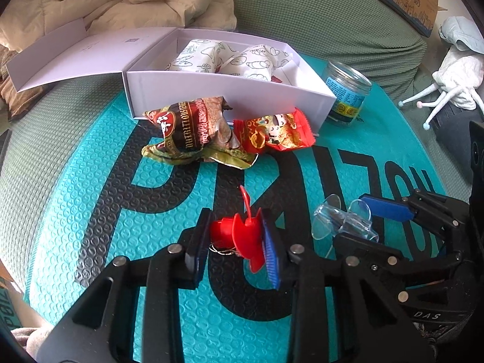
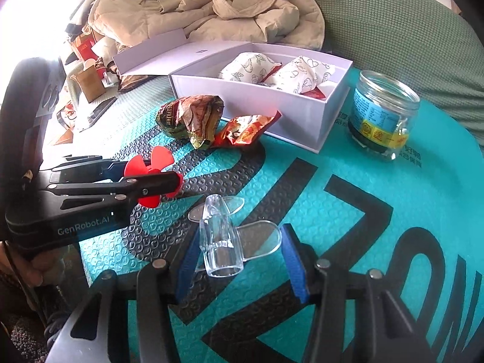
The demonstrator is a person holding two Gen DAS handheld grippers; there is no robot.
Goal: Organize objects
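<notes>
Though light and stiff, the red propeller, low centre in the left view, is clenched in the left gripper; the slick clear piece, low centre, sits gripped by its wings in the right gripper's jaws; hold flat faces.

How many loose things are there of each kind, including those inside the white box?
Patterned white packets in the white box: 2
Foil snack packets: 2
Propellers, red and clear: 2
Jar: 1
Total: 7

Red propeller and clear winged tube, both tong-held.
</notes>
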